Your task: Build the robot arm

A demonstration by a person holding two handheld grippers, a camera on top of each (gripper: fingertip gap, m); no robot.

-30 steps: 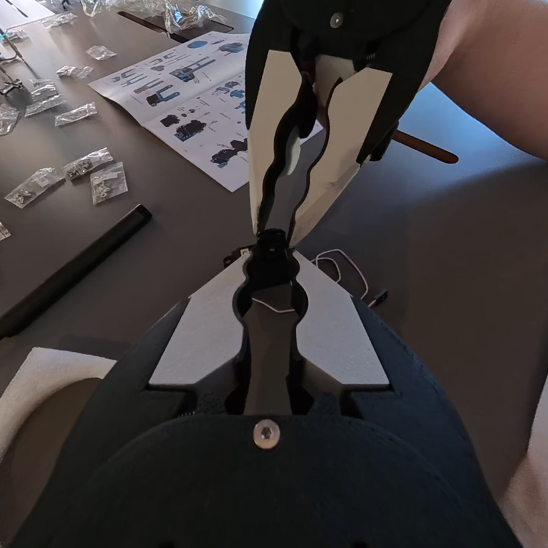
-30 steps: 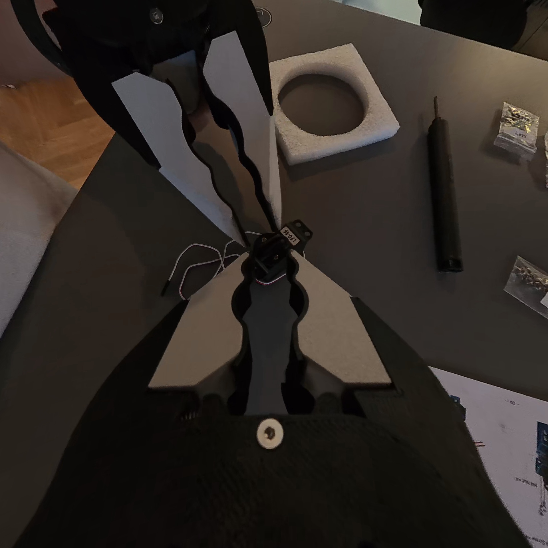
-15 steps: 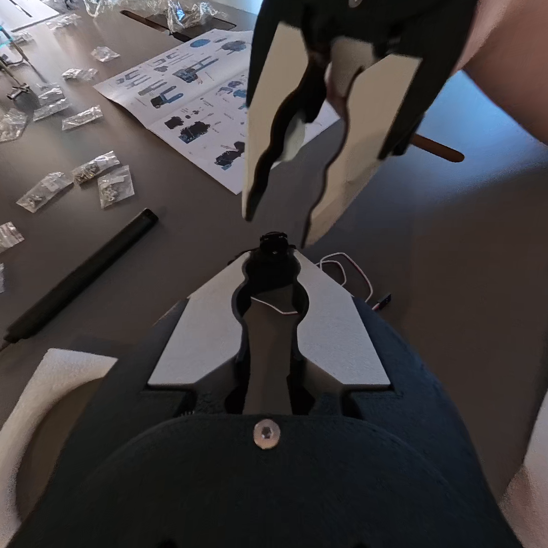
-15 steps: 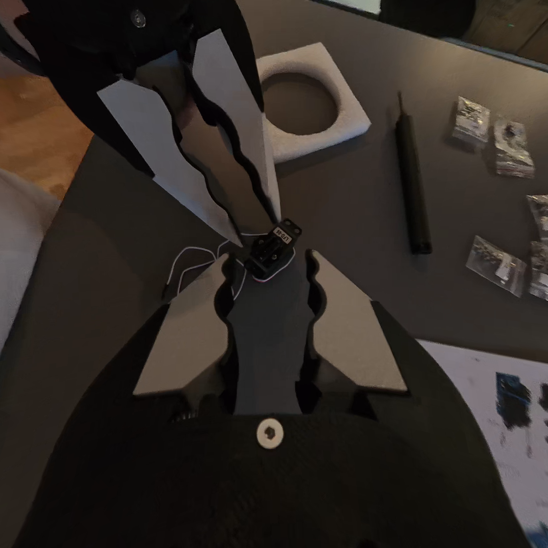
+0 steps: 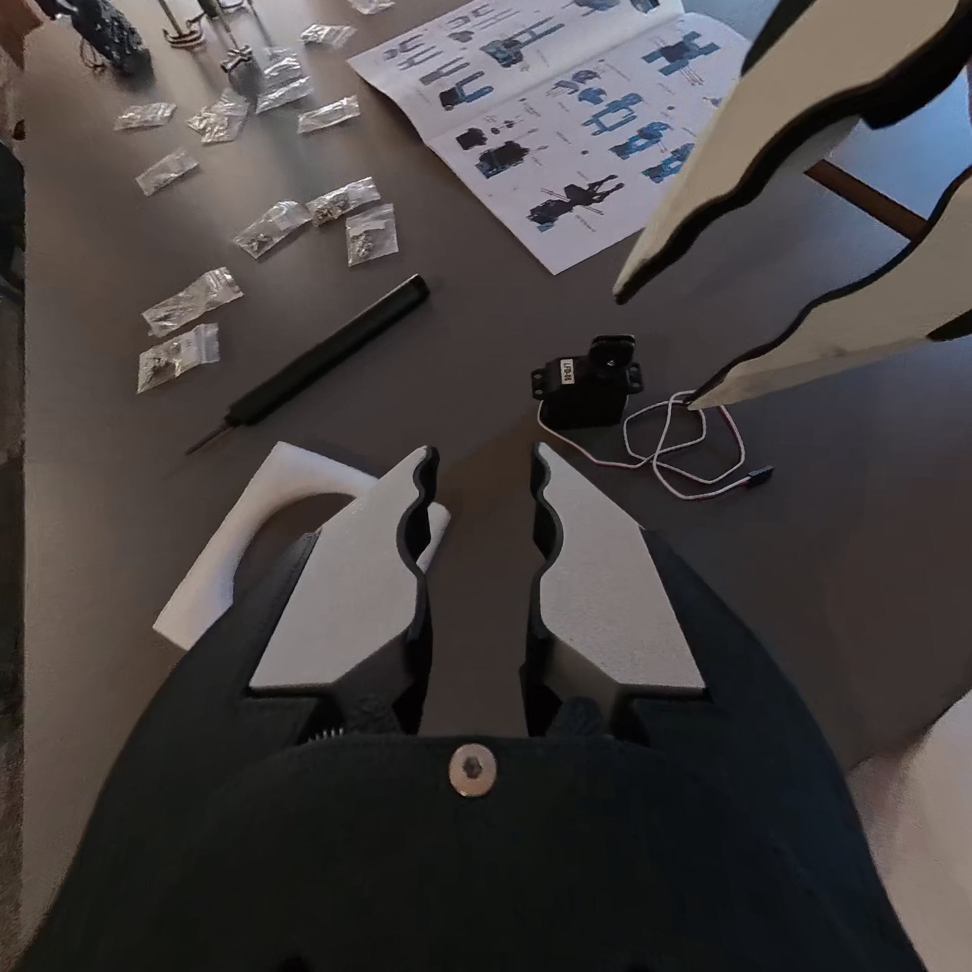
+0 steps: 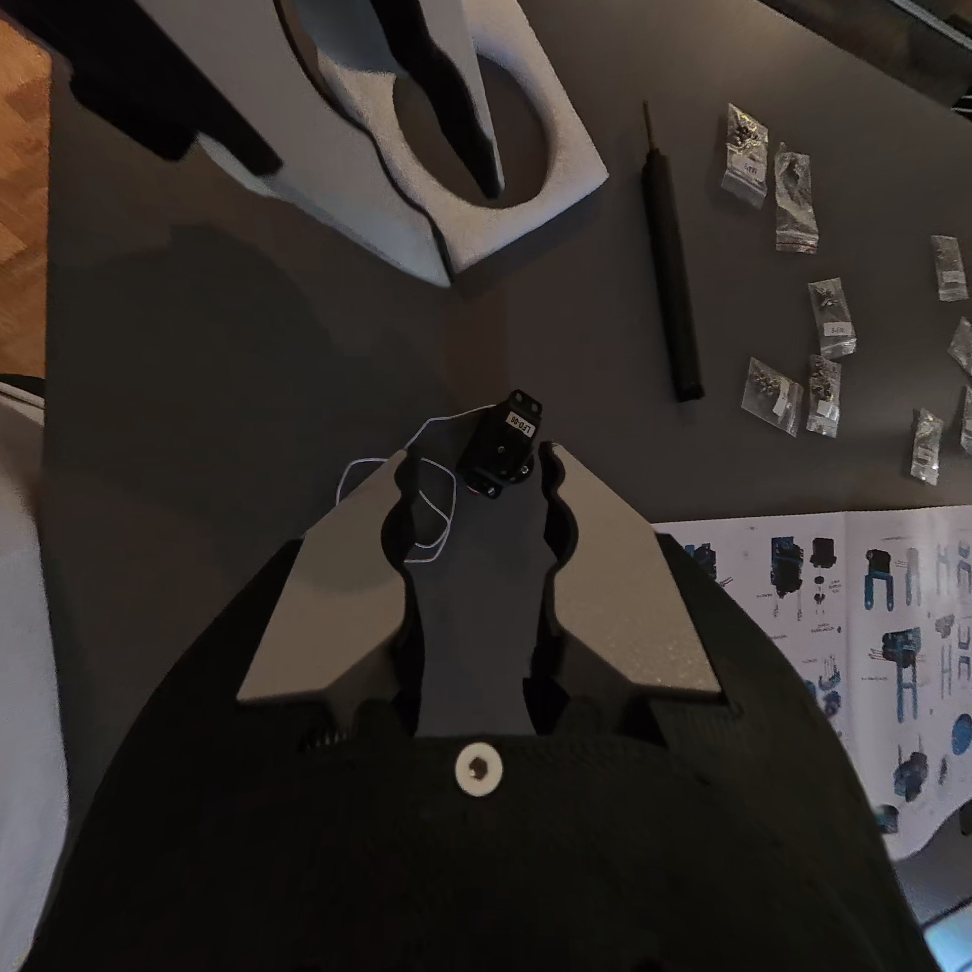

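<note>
A small black servo [image 5: 586, 384] with a thin white and red wire [image 5: 684, 452] lies free on the dark table [image 5: 526, 326]. My left gripper [image 5: 483, 452] is open and empty, pulled back a short way from the servo, over a white foam block [image 5: 231, 536]. My right gripper [image 5: 657, 350] is open and empty to the right of the servo, one fingertip by the wire loop. In the right wrist view the servo [image 6: 499, 447] lies just at my right gripper's [image 6: 476, 455] open fingertips, ungripped, with the wire [image 6: 431, 505] between the fingers. The left gripper [image 6: 468, 236] shows beyond.
A black screwdriver [image 5: 331, 357] lies left of the servo. Several small bags of screws [image 5: 315, 210] are spread at the far left. An open instruction sheet [image 5: 552, 121] lies at the back. The foam block with a round hole [image 6: 568, 173] sits near the table's edge. The right gripper is farther from the white foam block [image 5: 231, 536], some 25 cm, than the left, some 15 cm. It turns up in the right wrist view [image 6: 543, 83] as well.
Both grippers held the servo a second ago. The right opened first, then the left. The servo now lies on the table and both grippers have drawn back from it.
</note>
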